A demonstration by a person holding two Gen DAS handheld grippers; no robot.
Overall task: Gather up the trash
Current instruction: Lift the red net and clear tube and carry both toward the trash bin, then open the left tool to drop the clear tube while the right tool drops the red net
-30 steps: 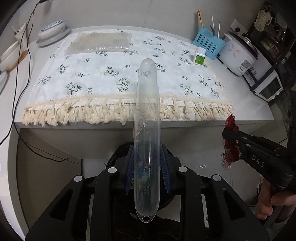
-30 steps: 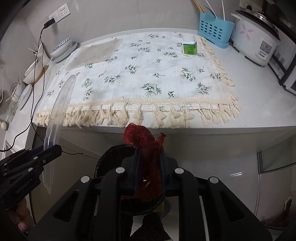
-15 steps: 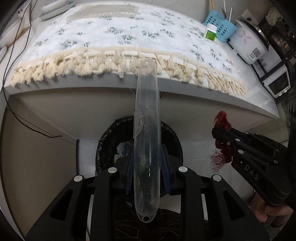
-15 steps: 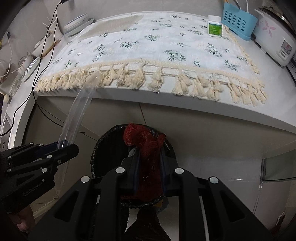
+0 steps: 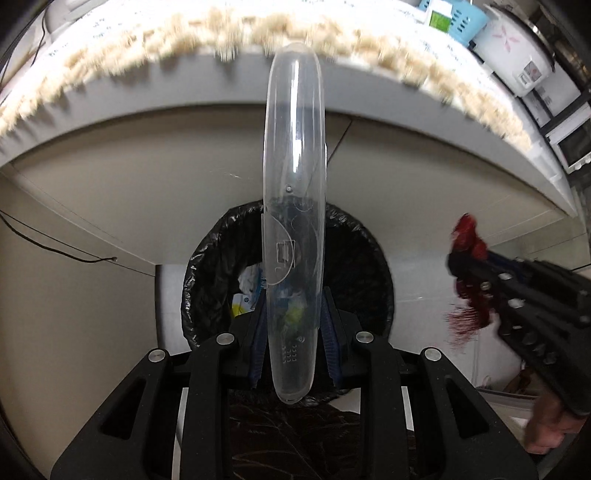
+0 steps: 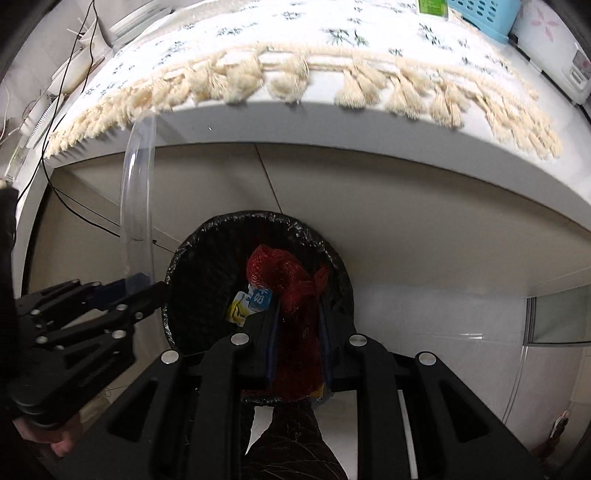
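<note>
Hovering over the lined trash bin (image 6: 207, 280): left gripper (image 5: 293, 343) pinching a clear plastic case (image 5: 293, 206), right gripper (image 6: 297, 343) clamping red mesh netting (image 6: 291, 291); neither released yet.

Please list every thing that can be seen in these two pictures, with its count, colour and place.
clear plastic lid: 1, transparent, clamped in left jaws above bin
red mesh bag: 1, red, clamped in right jaws above bin
trash bin: 1, black liner, on floor below counter
wrappers: a few, yellow, blue, white, inside bin
tablecloth: 1, white floral, cream tassels, on counter
basket: 1, blue, far counter
rice cooker: 1, white, counter right
left gripper: 1, black
right gripper: 1, black
</note>
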